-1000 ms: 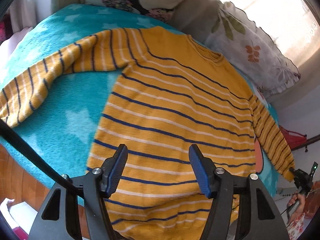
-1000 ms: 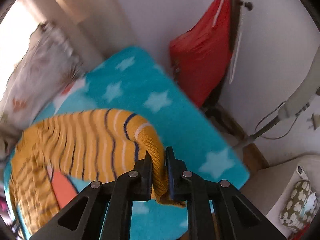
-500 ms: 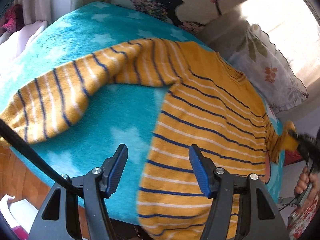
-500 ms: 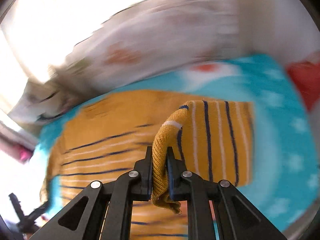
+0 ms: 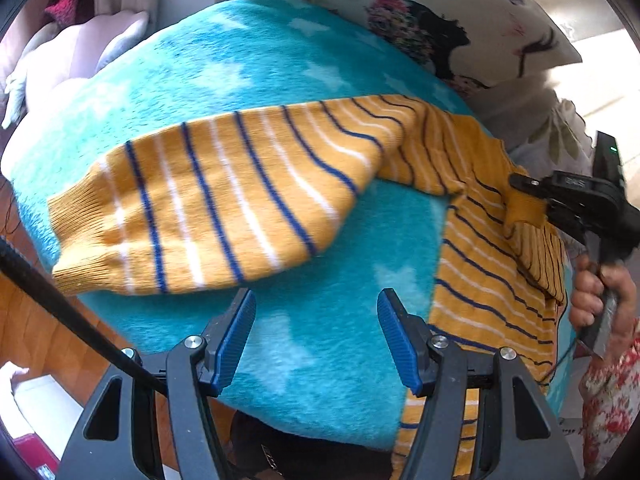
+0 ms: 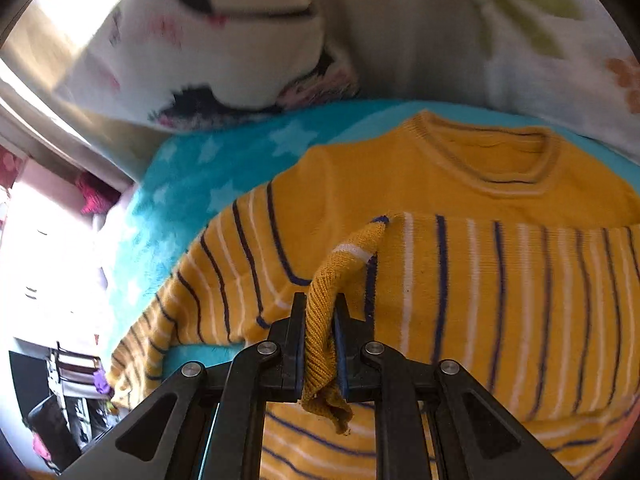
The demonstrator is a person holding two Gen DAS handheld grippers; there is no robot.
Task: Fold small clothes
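Observation:
A yellow sweater with navy and white stripes (image 6: 460,184) lies flat on a turquoise star blanket (image 5: 248,72). My right gripper (image 6: 320,344) is shut on the cuff of one sleeve (image 6: 320,320), and that sleeve (image 6: 520,280) is drawn across the sweater's chest. It also shows in the left wrist view (image 5: 532,204) at the right, holding the cuff. My left gripper (image 5: 316,336) is open and empty over the blanket, just below the other sleeve (image 5: 224,208), which lies spread out to the left.
Patterned pillows (image 5: 460,28) (image 6: 224,40) lie at the head of the bed. A pale cushion (image 5: 80,52) sits beyond the blanket's far left edge. The wooden bed edge (image 5: 36,328) and the floor lie at the lower left.
My right gripper has carried the sleeve cuff from the bed's right edge over the sweater's body. My left gripper has swung left, from over the sweater's hem to below the spread-out sleeve.

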